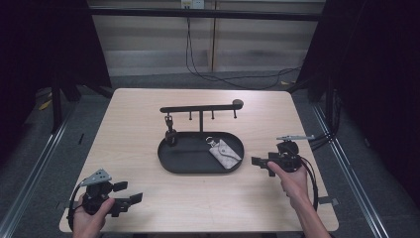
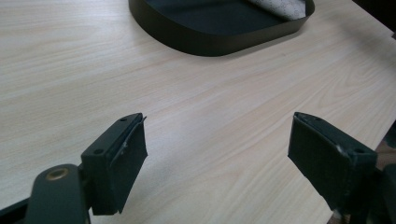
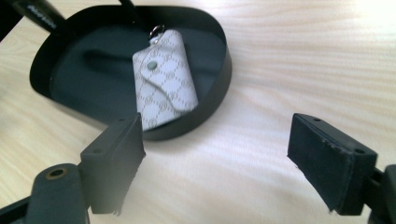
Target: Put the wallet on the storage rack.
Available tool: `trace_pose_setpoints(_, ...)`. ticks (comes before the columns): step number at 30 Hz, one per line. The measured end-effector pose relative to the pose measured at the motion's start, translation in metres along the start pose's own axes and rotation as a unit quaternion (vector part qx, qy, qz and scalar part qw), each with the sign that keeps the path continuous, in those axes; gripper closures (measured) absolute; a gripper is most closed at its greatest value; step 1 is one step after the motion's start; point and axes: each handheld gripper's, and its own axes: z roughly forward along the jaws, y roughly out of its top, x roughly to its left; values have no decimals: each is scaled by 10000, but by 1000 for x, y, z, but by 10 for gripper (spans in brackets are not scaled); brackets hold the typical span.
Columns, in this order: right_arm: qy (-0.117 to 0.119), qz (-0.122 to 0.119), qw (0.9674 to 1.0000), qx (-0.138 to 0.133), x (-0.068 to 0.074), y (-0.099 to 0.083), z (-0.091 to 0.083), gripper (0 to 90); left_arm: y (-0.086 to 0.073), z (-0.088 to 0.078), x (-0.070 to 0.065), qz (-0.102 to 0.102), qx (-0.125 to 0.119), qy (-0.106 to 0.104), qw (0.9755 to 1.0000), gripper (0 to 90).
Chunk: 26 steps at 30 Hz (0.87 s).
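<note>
Key pouch (image 1: 225, 153) lies in the black tray's (image 1: 198, 168) right end — nearest the right gripper (image 1: 261, 162); both grippers wide open, empty.

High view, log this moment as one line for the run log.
left gripper: open, empty, near table edge | right gripper: open, empty, right of tray | key pouch: lying in tray | rack: one dark item hanging

Black oval tray (image 1: 171, 161); in it, pale grey monogram-patterned key pouch (image 3: 166, 77). Desk (image 1: 138, 119) light wood grain. Fingers (image 2: 119, 161) black.
</note>
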Motion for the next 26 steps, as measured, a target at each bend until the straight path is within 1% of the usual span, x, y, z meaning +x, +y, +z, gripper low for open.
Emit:
trace_pose_setpoints(1, -20, -17, 10000, -32, 0, -5, -4, 181, 0, 0, 0, 11, 2, 22, 10000, 196)
trace_pose_setpoints(2, -20, -17, 10000, -32, 0, -5, -4, 181, 0, -1, 0, 12, 0, 21, 10000, 196)
trace_pose_setpoints(5, -47, -54, 9999, -70, 0, -15, -11, 183, 0, -1, 0, 15, 0, 6, 10000, 196)
trace_pose_setpoints(6, -123, -88, 9998, -88, 0, -21, -16, 185, 0, -1, 1, 12, 3, 7, 10000, 196)
trace_pose_setpoints(7, -123, -88, 9998, -88, 0, -21, -16, 185, -1, -2, 1, 12, 5, 9, 10000, 196)
trace_pose_setpoints(9, -231, -147, 9996, -110, 0, -27, -22, 186, 0, -2, 1, -5, -21, 23, 10000, 197)
trace_pose_setpoints(11, -220, -166, 9995, -170, -1, -33, -26, 186, 0, -2, 1, 1, -9, 18, 10000, 197)
trace_pose_setpoints(12, -280, -223, 9992, -190, -1, -37, -28, 186, 0, -2, 1, 17, -8, 20, 10000, 197)
trace_pose_setpoints(13, -336, -259, 9990, -166, 0, -41, -29, 186, 0, -2, 0, 14, -19, 10, 10000, 197)
trace_pose_setpoints(15, -329, -227, 9991, -113, 0, -47, -32, 186, 0, -3, 0, 30, -25, -3, 10000, 198)
trace_pose_setpoints(17, -474, -354, 9982, -58, -2, -53, -36, 185, 0, -3, 0, 55, -22, 4, 10000, 198)
trace_pose_setpoints(20, -499, -280, 9983, -141, -7, -62, -44, 185, 0, -3, -1, 35, -47, 8, 10000, 198)
trace_pose_setpoints(21, -512, -229, 9983, -179, -9, -65, -47, 185, 0, -3, -1, 49, -26, -7, 10000, 197)
trace_pose_setpoints(23, -466, -102, 9985, -282, -15, -72, -50, 187, 0, -2, -1, 47, 3, -3, 10000, 199)
trace_pose_setpoints(24, -381, 8, 9989, -276, -20, -74, -50, 187, 0, -1, -1, 49, 11, 5, 10000, 202)
trace_pose_setpoints(25, -447, 39, 9988, -214, -24, -77, -48, 188, 0, -1, -1, 58, 23, 5, 10000, 202)
trace_pose_setpoints(26, -447, 39, 9988, -214, -24, -77, -48, 188, 0, -1, -1, 70, 46, -5, 10000, 202)
